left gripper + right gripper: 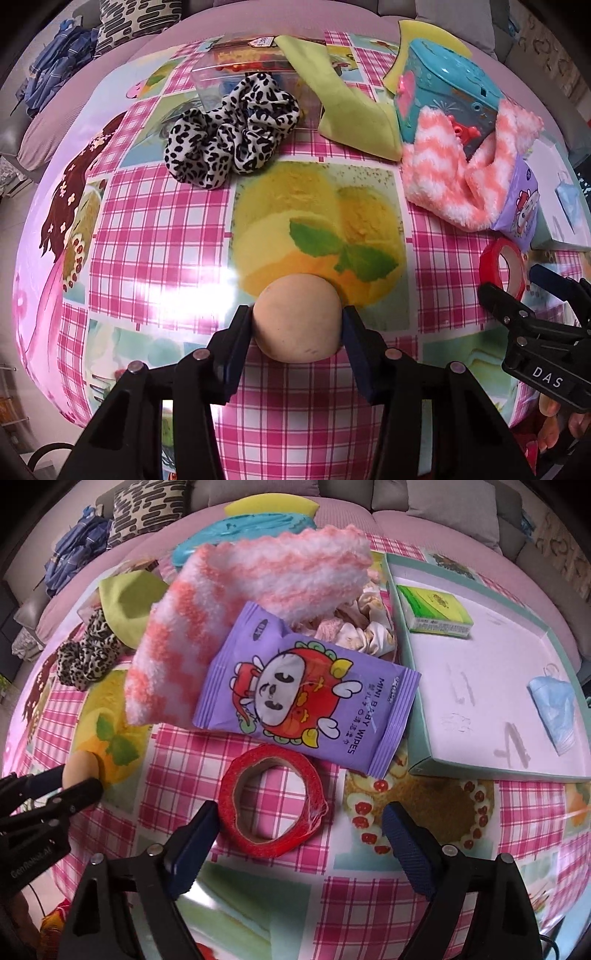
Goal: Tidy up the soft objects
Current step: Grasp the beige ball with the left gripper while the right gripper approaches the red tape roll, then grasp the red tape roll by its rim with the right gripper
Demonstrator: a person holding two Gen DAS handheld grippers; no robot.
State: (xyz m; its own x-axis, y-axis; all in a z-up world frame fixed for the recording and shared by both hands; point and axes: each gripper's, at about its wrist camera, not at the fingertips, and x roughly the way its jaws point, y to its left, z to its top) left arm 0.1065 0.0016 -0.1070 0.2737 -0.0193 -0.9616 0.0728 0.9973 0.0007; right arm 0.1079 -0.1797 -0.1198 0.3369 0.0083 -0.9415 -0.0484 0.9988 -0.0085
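Left wrist view: left gripper [297,326] pointing steeply down at the tablecloth [159,236], both pads clamped on a peach-coloured ball [298,321] over the printed ice-cream picture. Beyond it a leopard scrunchie [231,142], a green cloth [343,107], a teal box [447,88] and a pink-and-white sock [454,173] draped against that box. Purple wipes pack [521,206] at the right, writing too bent to read here. Red tape roll [502,266] near the right edge, just beside the right gripper [517,295], marked "DAS" on its body. Fingertips of a hand [557,417] low at the right edge.

Right wrist view: right gripper [299,819] tilted steeply down, fingers well apart, pressing on nothing; tape roll [273,805] lying flat between them, closer to the left finger. Just beyond the roll, the wipes pack [306,698] reading "MINI BABY WIPES", with a cartoon figure and small characters not legible. Sock [243,602] behind and partly under the pack. Shallow tray [417,686] at the right holding a green packet [436,613], print unreadable, and a blue face mask [554,709]. Left gripper [81,779] at the left edge with the ball [79,770] between its tips; partial lettering "GenRobot.AI" on its body.
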